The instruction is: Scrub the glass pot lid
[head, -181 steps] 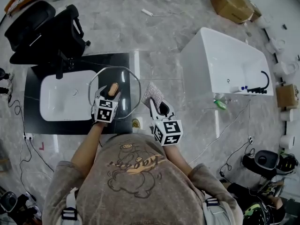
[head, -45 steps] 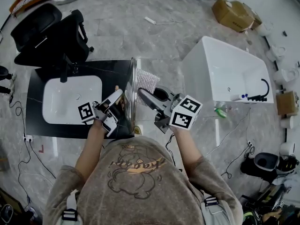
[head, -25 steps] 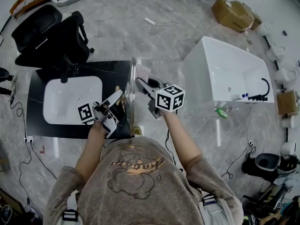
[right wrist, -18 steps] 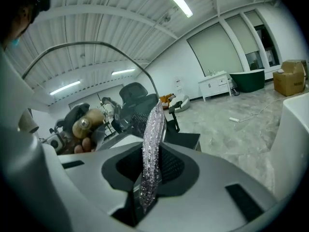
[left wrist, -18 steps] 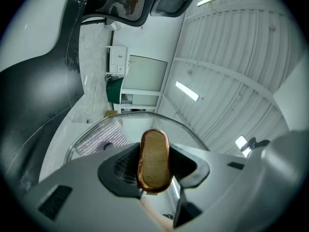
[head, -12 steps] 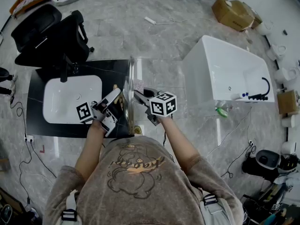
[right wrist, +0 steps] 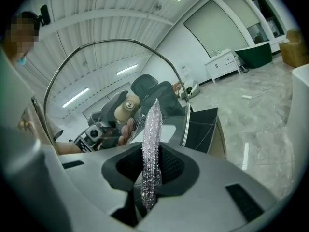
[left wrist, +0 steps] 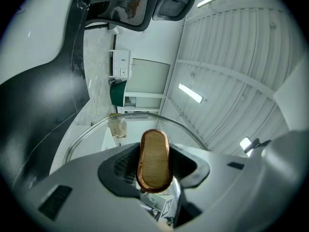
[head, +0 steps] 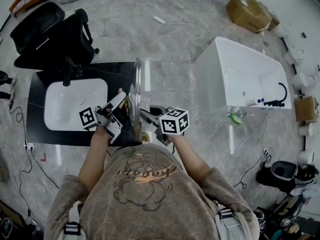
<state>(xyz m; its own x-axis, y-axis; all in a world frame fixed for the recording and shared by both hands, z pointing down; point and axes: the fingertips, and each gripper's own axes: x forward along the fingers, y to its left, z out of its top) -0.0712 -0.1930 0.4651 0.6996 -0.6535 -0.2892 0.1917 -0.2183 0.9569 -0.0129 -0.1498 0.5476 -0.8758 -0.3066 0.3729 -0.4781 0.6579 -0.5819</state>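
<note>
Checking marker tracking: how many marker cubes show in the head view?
2. One cube on the left tongs, left of the glass lid; one on the right tongs, right of it.

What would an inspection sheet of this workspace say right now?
Surface: black counter holding a white sink basin.
Job's things: glass lid held upright on edge; sparkly scrub cloth beside its face.
Clutter: cardboard box on the floor.
Grippers: left gripper shut on the lid's wooden knob; right gripper shut on the scrub cloth.
Cables: loose cables on the floor, both sides.
Surroundings: white bathtub, black office chair.
</note>
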